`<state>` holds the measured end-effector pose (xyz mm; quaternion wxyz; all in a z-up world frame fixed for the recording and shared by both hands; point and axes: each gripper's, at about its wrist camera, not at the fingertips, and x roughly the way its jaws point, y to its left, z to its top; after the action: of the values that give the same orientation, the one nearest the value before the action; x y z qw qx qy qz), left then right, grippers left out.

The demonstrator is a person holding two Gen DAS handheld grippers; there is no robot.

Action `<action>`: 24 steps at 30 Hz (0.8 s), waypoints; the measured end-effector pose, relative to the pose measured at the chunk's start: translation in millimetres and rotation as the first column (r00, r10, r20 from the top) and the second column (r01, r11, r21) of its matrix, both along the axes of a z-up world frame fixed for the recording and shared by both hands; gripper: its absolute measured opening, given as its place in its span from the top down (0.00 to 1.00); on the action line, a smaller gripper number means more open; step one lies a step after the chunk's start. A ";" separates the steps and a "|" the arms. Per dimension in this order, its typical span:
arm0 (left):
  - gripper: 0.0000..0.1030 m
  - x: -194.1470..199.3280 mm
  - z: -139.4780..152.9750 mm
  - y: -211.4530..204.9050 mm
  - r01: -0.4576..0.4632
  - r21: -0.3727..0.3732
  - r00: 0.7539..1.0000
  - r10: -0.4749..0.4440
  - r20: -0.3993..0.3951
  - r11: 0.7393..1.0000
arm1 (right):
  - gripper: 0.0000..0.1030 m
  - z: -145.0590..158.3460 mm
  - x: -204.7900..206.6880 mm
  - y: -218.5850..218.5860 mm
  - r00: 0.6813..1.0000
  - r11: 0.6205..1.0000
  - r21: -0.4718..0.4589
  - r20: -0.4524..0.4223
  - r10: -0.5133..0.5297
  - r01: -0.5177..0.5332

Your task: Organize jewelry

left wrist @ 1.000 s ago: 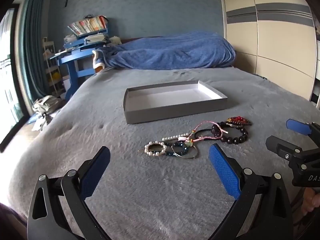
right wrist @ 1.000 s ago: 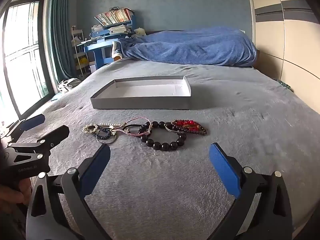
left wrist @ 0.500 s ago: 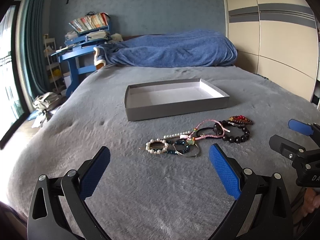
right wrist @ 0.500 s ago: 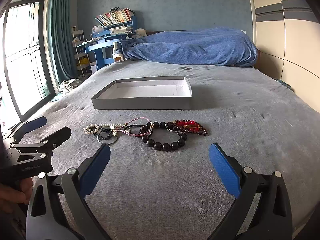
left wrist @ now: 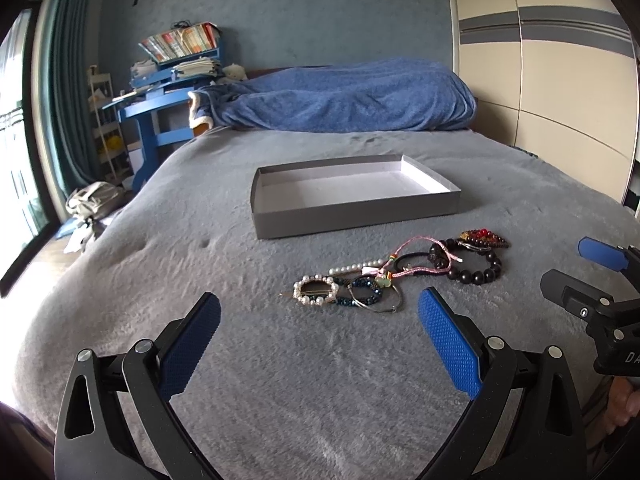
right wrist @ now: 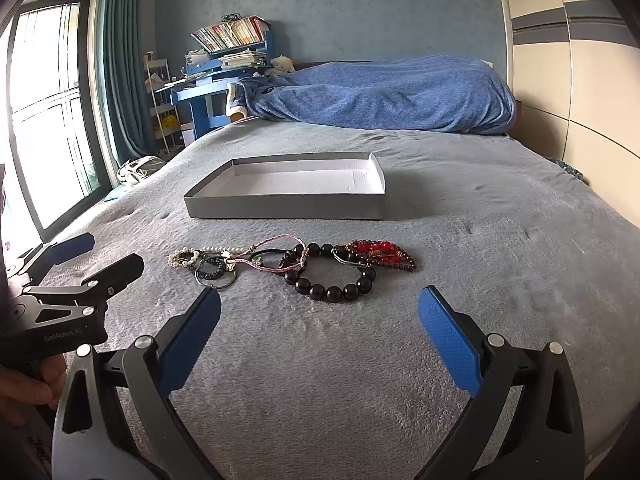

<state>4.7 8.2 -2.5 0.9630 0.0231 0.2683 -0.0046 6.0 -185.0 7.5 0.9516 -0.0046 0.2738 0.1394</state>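
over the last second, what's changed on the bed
Little: both views shift slightly, so the left gripper and right gripper have drifted a bit, both open and empty. The jewelry pile lies where it was on the blanket, and the grey tray remains empty.

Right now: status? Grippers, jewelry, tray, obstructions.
Left gripper open, empty; right gripper open, empty. Jewelry pile tangled on grey blanket, untouched. Grey tray empty, beyond pile. Nothing between grippers and pile.
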 end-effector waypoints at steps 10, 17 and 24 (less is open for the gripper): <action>0.05 0.0 -0.2 0.0 0.001 0.001 1.000 -0.001 0.000 1.000 | 0.05 -1.0 0.3 0.1 1.000 1.000 0.001 -0.002 0.001 -0.001; 0.05 0.3 -1.3 0.5 0.001 0.000 1.000 -0.001 -0.002 1.000 | 0.05 -1.1 -1.2 -1.0 1.000 1.000 0.002 -0.001 0.002 -0.002; 0.05 0.4 -2.0 0.2 0.002 0.001 1.000 -0.002 -0.003 1.000 | 0.05 -1.1 -0.5 -0.4 1.000 1.000 0.001 -0.002 0.000 0.000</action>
<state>5.1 8.4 -4.5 0.9627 0.0240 0.2695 -0.0055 5.5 -185.3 6.4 0.9513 -0.0042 0.2748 0.1396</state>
